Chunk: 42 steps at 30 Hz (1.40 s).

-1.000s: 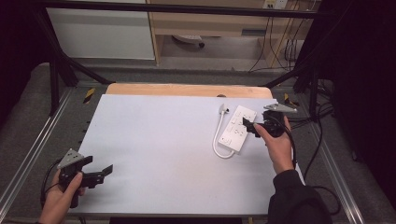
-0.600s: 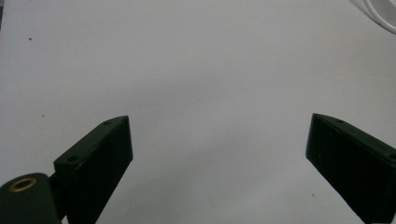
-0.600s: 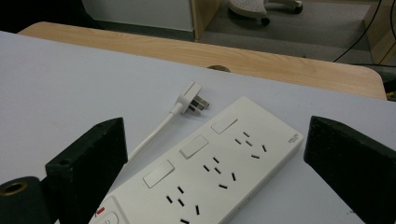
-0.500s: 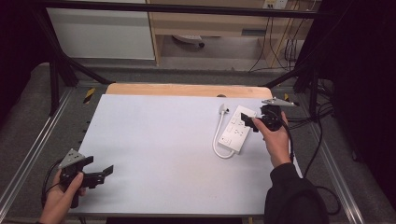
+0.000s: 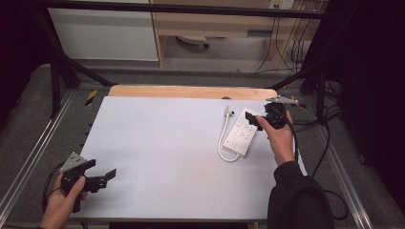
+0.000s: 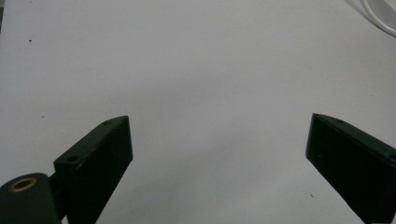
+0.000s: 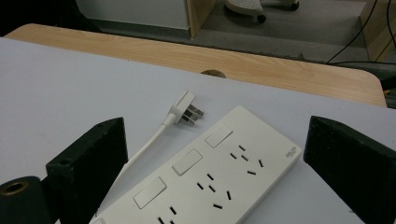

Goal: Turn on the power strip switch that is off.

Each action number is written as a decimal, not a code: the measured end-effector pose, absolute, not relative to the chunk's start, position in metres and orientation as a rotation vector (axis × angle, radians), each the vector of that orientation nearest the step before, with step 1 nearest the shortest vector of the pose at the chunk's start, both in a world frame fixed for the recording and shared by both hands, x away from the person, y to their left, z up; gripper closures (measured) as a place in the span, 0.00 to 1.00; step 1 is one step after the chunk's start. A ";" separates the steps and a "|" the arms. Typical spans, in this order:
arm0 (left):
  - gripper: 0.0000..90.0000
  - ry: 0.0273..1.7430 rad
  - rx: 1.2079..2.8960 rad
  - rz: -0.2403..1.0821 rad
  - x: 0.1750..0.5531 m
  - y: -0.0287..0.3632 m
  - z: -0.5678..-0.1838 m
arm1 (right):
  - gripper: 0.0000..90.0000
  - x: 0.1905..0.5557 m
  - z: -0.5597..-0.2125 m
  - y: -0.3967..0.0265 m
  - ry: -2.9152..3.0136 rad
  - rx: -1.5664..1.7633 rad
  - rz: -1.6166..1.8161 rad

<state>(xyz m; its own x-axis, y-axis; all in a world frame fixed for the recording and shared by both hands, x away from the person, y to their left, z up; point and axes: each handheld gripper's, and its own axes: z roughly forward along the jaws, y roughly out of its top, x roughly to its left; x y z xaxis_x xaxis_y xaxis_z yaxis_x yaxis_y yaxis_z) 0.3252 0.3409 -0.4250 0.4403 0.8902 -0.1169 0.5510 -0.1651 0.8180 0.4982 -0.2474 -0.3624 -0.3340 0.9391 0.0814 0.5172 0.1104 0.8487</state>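
Right hand-held gripper (image 7: pixel 215 154) straddles power strip (image 7: pixel 205 175) lengthwise, jaws wide.

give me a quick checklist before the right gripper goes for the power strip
1. Right gripper open: ok, its fingers stand wide apart in the right gripper view.
2. Nothing held between them: ok.
3. Power strip lying flat on the table, sockets up: ok.
4. Strip lined up between the fingers: ok in the right gripper view, though the far end sits off toward one side.
5. Cord and plug clear of the fingers: cannot tell, the cord runs close by one finger.
6. Left gripper out of the way: ok, open over bare table at the near left corner.
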 end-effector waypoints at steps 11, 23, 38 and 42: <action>0.08 1.227 1.850 0.504 0.325 0.341 -0.425 | 0.09 0.508 -0.370 -0.245 1.887 1.438 1.131; 0.08 1.229 1.851 0.502 0.325 0.341 -0.425 | 0.10 0.518 -0.379 -0.244 1.880 1.472 1.131; 0.08 1.224 1.855 0.499 0.326 0.340 -0.425 | 0.30 0.526 -0.389 -0.249 1.858 1.525 1.126; 0.08 1.223 1.855 0.500 0.325 0.340 -0.425 | 0.39 0.526 -0.391 -0.246 1.873 1.514 1.133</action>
